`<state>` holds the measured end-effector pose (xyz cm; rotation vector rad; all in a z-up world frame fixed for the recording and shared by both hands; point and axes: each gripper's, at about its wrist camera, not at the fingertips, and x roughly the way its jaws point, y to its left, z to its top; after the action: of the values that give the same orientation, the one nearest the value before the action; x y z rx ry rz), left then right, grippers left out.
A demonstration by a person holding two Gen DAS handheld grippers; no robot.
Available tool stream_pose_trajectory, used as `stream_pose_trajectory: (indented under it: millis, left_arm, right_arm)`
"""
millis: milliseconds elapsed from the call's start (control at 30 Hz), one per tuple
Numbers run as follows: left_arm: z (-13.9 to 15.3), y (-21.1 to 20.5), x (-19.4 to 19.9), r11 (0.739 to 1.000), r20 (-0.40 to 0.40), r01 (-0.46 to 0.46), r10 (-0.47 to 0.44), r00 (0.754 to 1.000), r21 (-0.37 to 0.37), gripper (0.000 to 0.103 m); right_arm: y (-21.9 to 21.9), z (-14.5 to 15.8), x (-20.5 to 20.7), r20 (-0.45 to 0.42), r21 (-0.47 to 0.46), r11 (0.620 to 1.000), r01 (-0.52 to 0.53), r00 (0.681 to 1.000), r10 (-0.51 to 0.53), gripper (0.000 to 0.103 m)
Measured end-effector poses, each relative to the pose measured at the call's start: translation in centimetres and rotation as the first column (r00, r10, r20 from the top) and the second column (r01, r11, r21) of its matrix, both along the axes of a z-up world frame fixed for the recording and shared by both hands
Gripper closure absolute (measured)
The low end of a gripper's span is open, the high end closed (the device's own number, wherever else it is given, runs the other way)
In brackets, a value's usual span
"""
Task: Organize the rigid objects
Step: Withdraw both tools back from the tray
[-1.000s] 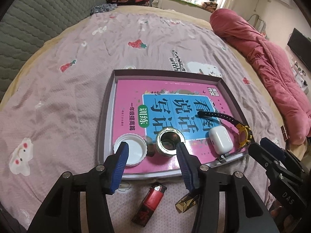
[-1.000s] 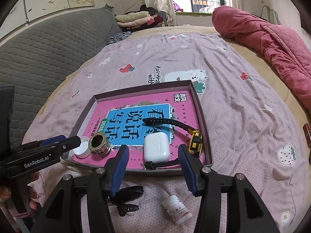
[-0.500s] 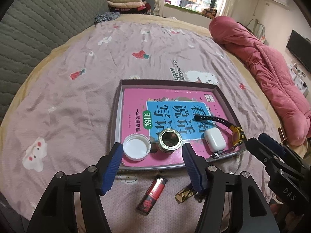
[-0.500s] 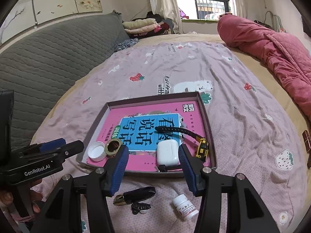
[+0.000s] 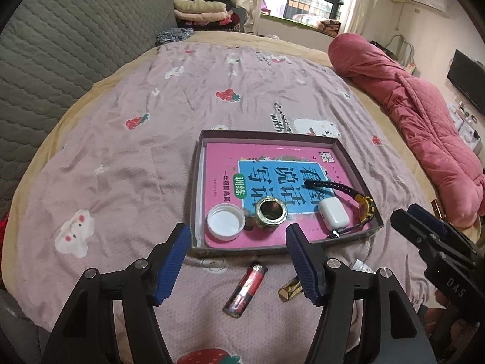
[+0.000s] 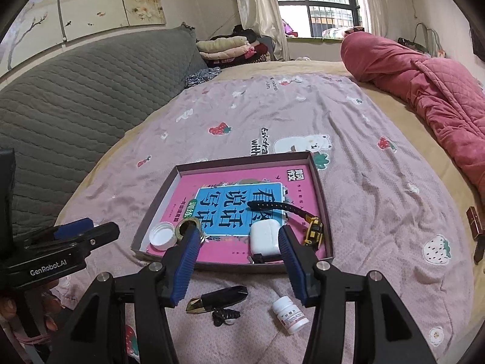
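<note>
**Both grippers empty over the near edge of the tray**

Left wrist view: your left gripper (image 5: 238, 261) hangs above the bedspread (image 5: 145, 157) just short of the tray (image 5: 272, 135), its jaws spread wide and nothing between them; they have just been opening further. Inside the tray, on the pink book (image 5: 221, 163), the white cap (image 5: 225, 222) lies open side up in the near left corner, with the brass ring (image 5: 270, 212) just beside it. Further right sit the white earbud case (image 5: 333, 214) and the yellow-and-black watch (image 5: 365, 207), its strap running back across the book cover. Outside the tray, on the bedspread, a red lighter (image 5: 246, 289) lies between your fingers in the picture, and a small gold piece (image 5: 290, 289) sits by the right finger (what it is, you cannot tell here). Your other gripper shows at the right edge.

Right wrist view: your right gripper (image 6: 238, 268) is released too, jaws apart and holding nothing, hovering over the tray's near rim (image 6: 230, 268). The earbud case (image 6: 264, 238) lies just beyond it, with the watch (image 6: 313, 232) to its right, and the ring (image 6: 186, 229) and cap (image 6: 162, 236) at the left. On the bedspread in front of the tray lie a black and gold clip (image 6: 218, 298), a small dark hair tie (image 6: 225, 315) and a white pill bottle (image 6: 289, 315) on its side.
</note>
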<state>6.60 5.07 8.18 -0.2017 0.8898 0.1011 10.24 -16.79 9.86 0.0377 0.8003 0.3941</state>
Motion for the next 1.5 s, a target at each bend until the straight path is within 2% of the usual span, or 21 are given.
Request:
stream_pose_trajectory:
  millis: [567,1500]
  left_arm:
    - [0.8,-0.7,-2.5,1.000,0.022,0.008,-0.009,1.000,0.021,0.035]
    - [-2.3,-1.3,-5.5,0.998,-0.055,0.046,-0.044,0.998,0.043,0.035]
  right_arm:
    - [-2.1,0.7,-2.2,0.001,-0.011,1.000,0.009,1.000,-0.009,0.050]
    - [-1.0,-2.0,-5.3,-0.070,-0.067,0.994,-0.083,0.994,0.078,0.049]
